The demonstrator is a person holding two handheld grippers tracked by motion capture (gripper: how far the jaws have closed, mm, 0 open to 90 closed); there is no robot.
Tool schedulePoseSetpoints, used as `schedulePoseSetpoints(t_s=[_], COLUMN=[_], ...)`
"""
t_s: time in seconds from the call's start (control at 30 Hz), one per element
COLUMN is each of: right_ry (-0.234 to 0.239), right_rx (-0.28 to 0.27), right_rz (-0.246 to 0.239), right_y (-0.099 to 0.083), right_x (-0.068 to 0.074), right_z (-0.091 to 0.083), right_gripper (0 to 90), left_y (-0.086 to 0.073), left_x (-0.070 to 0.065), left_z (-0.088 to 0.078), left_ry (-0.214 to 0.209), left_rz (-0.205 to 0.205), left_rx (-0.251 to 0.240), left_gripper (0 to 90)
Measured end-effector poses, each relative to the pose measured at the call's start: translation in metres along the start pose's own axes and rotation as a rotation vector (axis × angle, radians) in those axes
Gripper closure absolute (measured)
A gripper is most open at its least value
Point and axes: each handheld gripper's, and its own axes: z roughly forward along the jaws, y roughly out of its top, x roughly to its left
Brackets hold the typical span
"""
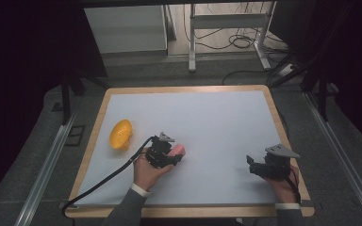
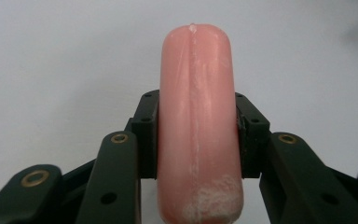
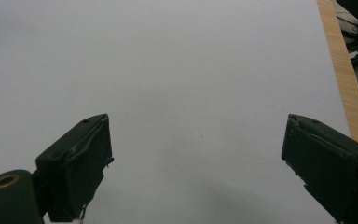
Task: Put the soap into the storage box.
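White-topped table (image 1: 217, 117) with a wooden rim, seen from above. Right tool (image 3: 196, 154) at the near right corner, jaws spread wide over bare top, nothing between. Left tool (image 2: 196, 135) left of centre, pinching a pink sausage (image 2: 198, 121) across its middle, rounded end poking out past the pads. Yellow bowl (image 1: 120, 134) tilted on its side, near the left edge, apart from the left tool.

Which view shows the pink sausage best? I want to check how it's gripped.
The left gripper view: the pink sausage stands close up, with the left gripper pressing its pads on both sides. The high view shows just its small pink end past that gripper. The right gripper view looks at bare white table.
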Motion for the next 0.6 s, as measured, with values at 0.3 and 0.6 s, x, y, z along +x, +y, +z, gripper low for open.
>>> schedulePoseSetpoints(t_s=[0.3, 0.6], right_ry=[-0.002, -0.001], right_rx=[0.001, 0.008], right_rz=[0.003, 0.000], right_y=[0.000, -0.001], right_x=[0.000, 0.000], right_z=[0.000, 0.002], right_gripper=[8.2, 8.2], left_y=[0.002, 0.000], left_x=[0.004, 0.014], left_z=[-0.010, -0.018], left_ry=[0.020, 0.027], left_rz=[0.005, -0.012], left_rx=[-0.014, -0.023], left_gripper=[59.9, 59.9])
